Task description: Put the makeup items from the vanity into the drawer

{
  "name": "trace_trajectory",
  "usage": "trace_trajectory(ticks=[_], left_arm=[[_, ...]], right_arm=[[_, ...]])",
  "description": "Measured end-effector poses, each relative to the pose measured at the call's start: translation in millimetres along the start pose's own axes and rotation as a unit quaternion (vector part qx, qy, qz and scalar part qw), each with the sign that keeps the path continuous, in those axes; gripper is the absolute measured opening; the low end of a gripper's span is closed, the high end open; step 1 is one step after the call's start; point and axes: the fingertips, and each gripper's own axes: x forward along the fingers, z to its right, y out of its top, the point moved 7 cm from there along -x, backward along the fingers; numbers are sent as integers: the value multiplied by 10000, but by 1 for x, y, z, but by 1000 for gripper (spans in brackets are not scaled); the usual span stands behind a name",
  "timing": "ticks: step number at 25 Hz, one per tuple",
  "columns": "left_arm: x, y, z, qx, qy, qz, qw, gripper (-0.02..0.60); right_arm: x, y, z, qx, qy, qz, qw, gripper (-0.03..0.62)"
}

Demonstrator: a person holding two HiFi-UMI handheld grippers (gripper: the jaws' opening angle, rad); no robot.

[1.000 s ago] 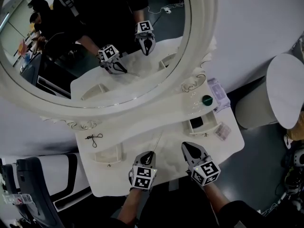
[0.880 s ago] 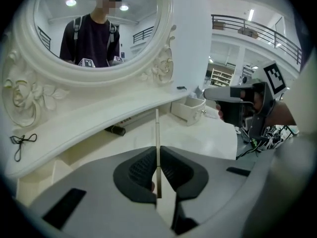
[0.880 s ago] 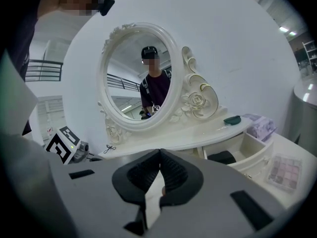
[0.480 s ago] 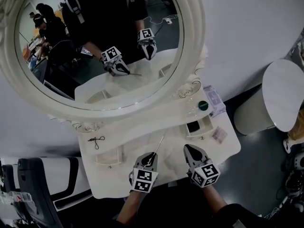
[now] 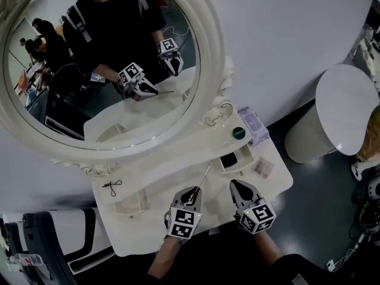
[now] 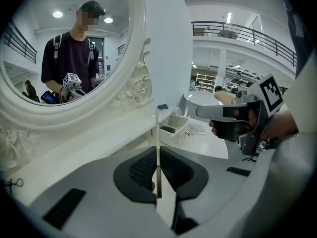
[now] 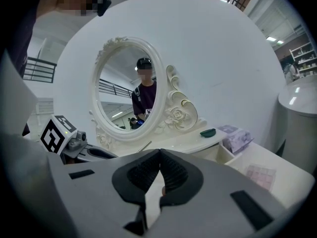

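While your left gripper (image 5: 191, 197) pinches the thin stick (image 5: 203, 177) and your right gripper (image 5: 237, 187) sits closed, empty, carry it right over the open drawer (image 5: 235, 170) before releasing.

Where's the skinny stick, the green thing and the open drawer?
skinny stick (image 5: 202, 180), head view, middle of its shaft.
green thing (image 5: 238, 133), head view, its top.
open drawer (image 5: 236, 169), head view, front wall.

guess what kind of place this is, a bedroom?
Probably not a bedroom: more likely a big hall or lab with a staged dressing corner. A white vanity with an oval mirror stands by a bare wall; a balcony railing and shelves show farther off.
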Motion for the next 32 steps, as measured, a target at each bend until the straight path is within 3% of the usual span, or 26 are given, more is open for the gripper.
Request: trace_trajectory(ticks=[10, 16, 26, 32], left_arm=[[36, 30, 27, 254, -424, 29, 9988, 35], [58, 44, 33, 656, -675, -227, 9953, 35], [116, 63, 46, 1291, -1139, -874, 9812, 35], [142, 70, 51, 1618, -1216, -1203, 9719, 35]], right_arm=[[-16, 14, 33, 16, -284, 151, 9995, 23], [-20, 16, 42, 28, -430, 206, 9989, 23], [-22, 16, 61, 38, -729, 212, 9971, 23], [-20, 16, 75, 116, -872, 233, 9959, 23]])
